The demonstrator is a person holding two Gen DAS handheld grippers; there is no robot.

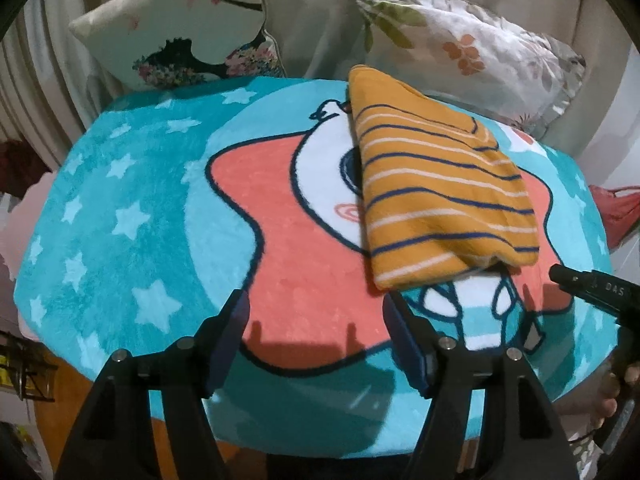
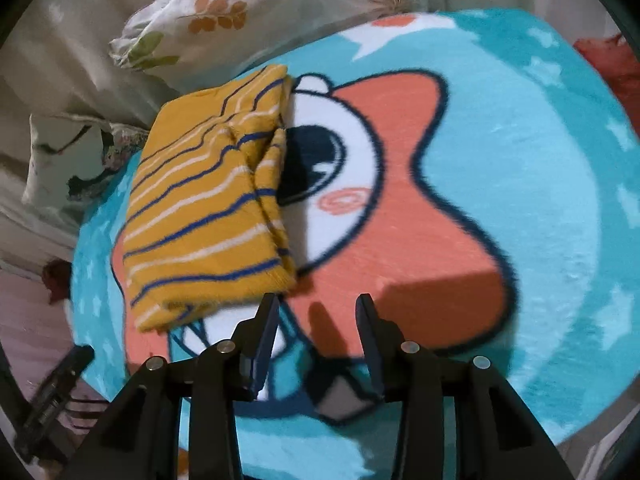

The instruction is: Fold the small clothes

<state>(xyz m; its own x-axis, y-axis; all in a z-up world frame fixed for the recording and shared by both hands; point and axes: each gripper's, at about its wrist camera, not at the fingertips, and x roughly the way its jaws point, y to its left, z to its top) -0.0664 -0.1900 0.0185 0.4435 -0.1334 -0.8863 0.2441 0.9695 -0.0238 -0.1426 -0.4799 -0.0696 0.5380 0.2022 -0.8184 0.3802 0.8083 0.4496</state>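
Note:
A folded mustard-yellow garment with blue and white stripes lies on a round teal cartoon mat. My left gripper is open and empty, hovering over the mat just short of the garment's near edge. In the right wrist view the same garment lies to the left on the mat. My right gripper is open and empty, just off the garment's near right corner. The right gripper's body shows at the right edge of the left wrist view.
Two floral cushions lean against a pale sofa behind the mat. A red cloth lies off the mat's right side. The left gripper's body shows at lower left in the right wrist view.

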